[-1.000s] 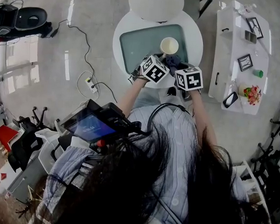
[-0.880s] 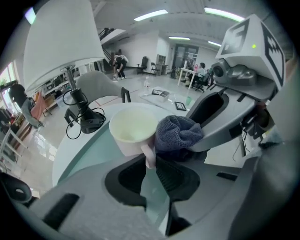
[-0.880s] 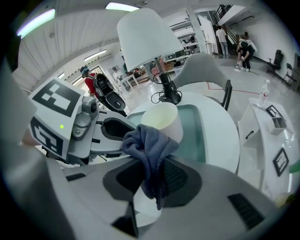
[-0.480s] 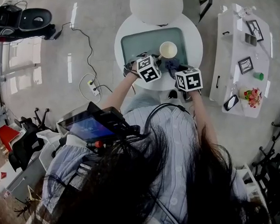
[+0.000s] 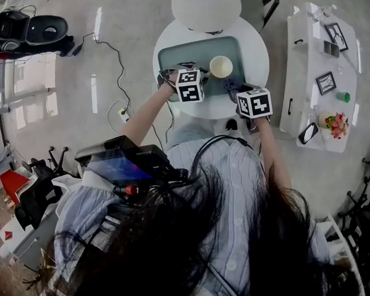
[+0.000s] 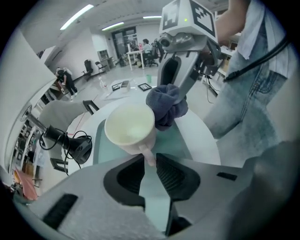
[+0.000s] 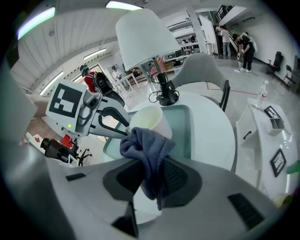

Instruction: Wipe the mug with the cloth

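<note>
left gripper: pitched steeply down, jaws just closed in, pinching mug handle | right gripper: angled down, clamped on cloth | left forearm, right forearm: stretched toward far side

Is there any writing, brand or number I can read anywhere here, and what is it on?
No readable text anywhere.
Left marker cube, right marker cube: black-and-white square patterns only, no letters.
Screen: glowing blue, too blurred to read.
Framed picture: too small to read.
</note>
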The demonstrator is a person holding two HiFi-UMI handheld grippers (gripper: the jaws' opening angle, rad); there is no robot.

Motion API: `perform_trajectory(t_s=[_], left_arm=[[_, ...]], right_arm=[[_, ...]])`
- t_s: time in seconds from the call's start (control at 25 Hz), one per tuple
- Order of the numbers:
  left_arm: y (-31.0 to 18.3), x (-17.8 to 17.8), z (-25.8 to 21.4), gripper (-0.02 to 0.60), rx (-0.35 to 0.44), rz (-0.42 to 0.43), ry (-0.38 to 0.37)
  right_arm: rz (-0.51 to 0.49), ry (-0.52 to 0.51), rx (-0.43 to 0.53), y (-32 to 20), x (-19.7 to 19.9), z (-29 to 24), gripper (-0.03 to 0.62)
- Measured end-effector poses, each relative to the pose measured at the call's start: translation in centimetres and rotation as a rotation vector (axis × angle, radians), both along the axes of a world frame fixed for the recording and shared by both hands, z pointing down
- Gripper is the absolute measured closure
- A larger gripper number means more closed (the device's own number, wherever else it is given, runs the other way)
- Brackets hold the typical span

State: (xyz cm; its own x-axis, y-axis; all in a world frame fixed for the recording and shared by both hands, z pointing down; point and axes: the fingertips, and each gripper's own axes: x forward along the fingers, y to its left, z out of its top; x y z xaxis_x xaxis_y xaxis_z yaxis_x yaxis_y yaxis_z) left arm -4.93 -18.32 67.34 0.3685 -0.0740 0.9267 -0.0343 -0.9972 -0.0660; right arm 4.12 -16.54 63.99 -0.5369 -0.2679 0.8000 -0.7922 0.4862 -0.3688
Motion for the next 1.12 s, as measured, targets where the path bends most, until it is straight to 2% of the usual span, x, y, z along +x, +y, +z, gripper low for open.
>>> perform_trajectory(t_s=[0.28,0.48,0.56,0.64,0.8,0.92,1.12], left_arm=[[-0.1,-0.3,0.2,0.502,0.005,0.125,-0.010],[-0.4,-0.1,0.1,0.500,0.018,0.141,-0.016],[-0.6,0.0,-0.1,0.500,0.042,0.111,-0.012],[-0.7,0.2,-0.5,0.500,0.061,0.045,0.013],[-0.8,0.7,-3.2,0.500,0.087,-0.122,0.121],[-0.4,2.1,-5.2,0.500,0.091,-0.194,0.188],[0.1,5.1,-5.6,0.457,0.076,-0.274,0.174]], right_arm=[[0.041,0.009,0.006,-1.1,1.1,0.4,0.496],[0.068,0.046,0.009,-1.8,2.2,0.3,0.496],[0.061,0.028,0.013,-1.9,1.8,0.3,0.496],[0.063,0.025,0.013,-1.9,1.9,0.3,0.496],[0.077,0.042,0.008,-1.4,2.2,0.3,0.496],[0.080,0.038,0.008,-1.2,2.2,0.4,0.496],[0.086,0.035,0.007,-1.2,2.3,0.6,0.496]])
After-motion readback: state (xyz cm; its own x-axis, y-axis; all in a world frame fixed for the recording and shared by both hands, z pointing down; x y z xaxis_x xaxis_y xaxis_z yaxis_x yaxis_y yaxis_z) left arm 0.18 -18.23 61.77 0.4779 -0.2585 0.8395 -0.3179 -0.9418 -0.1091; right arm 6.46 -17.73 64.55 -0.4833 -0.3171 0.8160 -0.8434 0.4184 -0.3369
